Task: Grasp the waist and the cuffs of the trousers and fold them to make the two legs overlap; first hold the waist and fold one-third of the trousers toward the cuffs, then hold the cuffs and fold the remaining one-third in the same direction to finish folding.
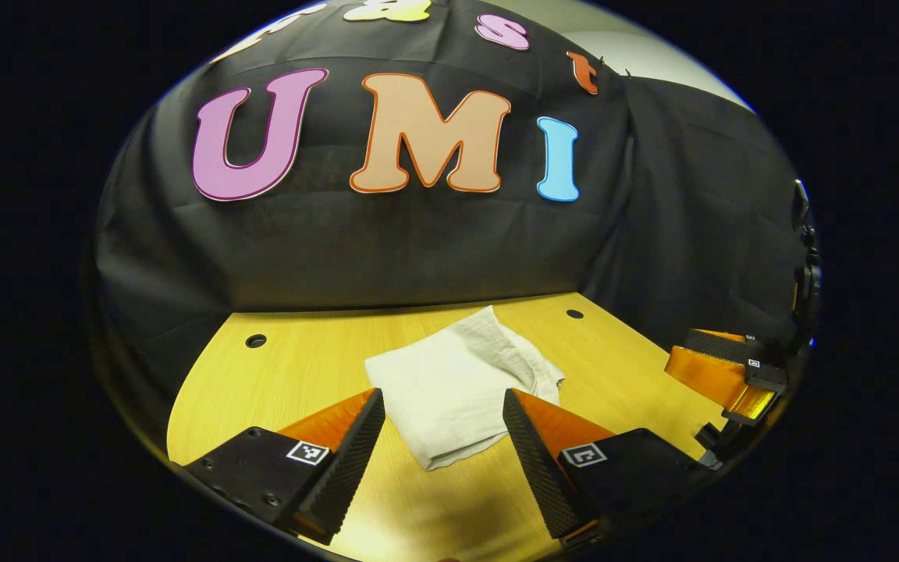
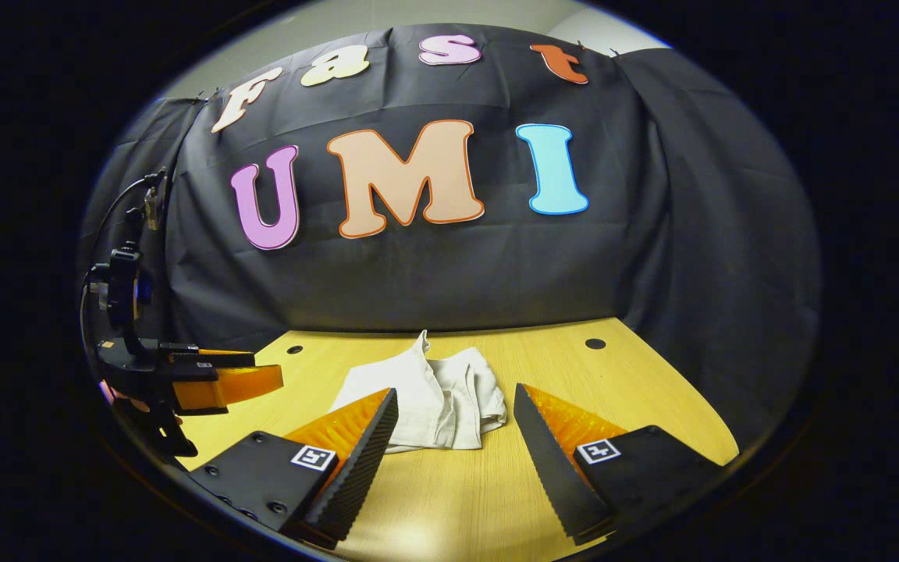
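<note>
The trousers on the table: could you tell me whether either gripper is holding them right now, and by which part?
Nothing is held. The left gripper and right gripper are both open, above the table, with the folded trousers lying free.

trousers soft matt creased cloth; table smooth light wood, slight sheen; wall matt cloth.

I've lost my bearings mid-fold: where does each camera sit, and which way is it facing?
Left gripper view: rides the left gripper, above the table, facing the folded trousers and booth wall; own open fingers below, right gripper at right.
Right gripper view: rides the right gripper, facing the same way; own open fingers below, left gripper at left.
Shared: trousers, table, wall; each sees the other gripper.
</note>
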